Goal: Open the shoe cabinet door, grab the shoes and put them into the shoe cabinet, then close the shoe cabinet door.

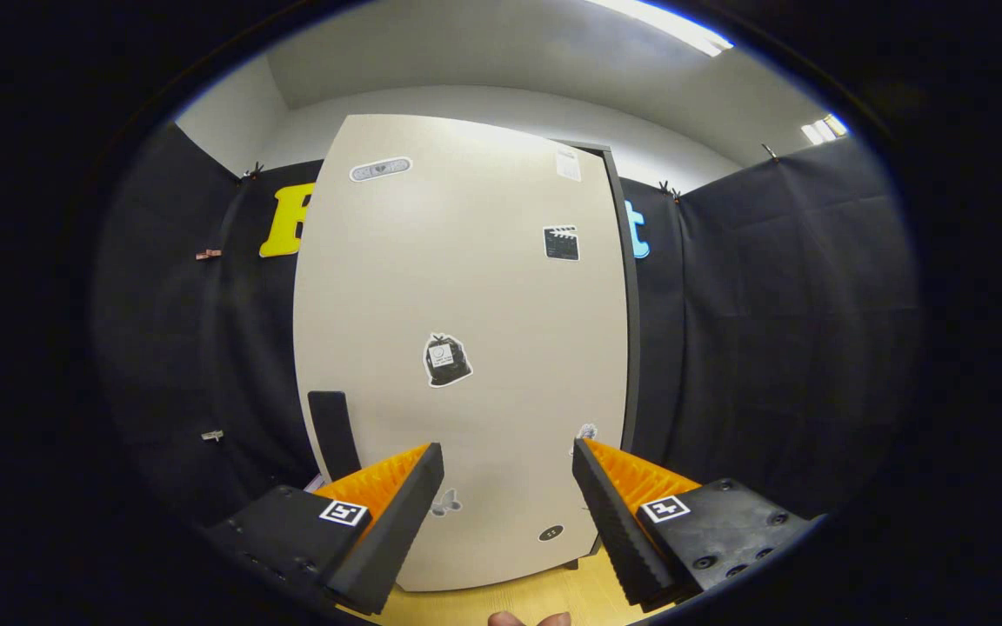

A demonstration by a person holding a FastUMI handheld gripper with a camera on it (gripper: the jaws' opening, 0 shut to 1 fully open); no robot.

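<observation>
Fingers of our handheld two-finger gripper (508,456) stood wide apart with nothing between them, pointed at the tall beige shoe cabinet door (466,348), which we saw shut and standing just ahead. Its flat front carried several small stickers, among them a black bag-shaped sticker (446,360) near the middle and a clapperboard sticker (561,243) higher up. A dark rectangular handle (333,432) sat low at the door's left edge, just beyond the left finger. The cabinet rested on a light wooden floor (536,600), with the black cloth booth wall (779,330) behind it on both sides.
</observation>
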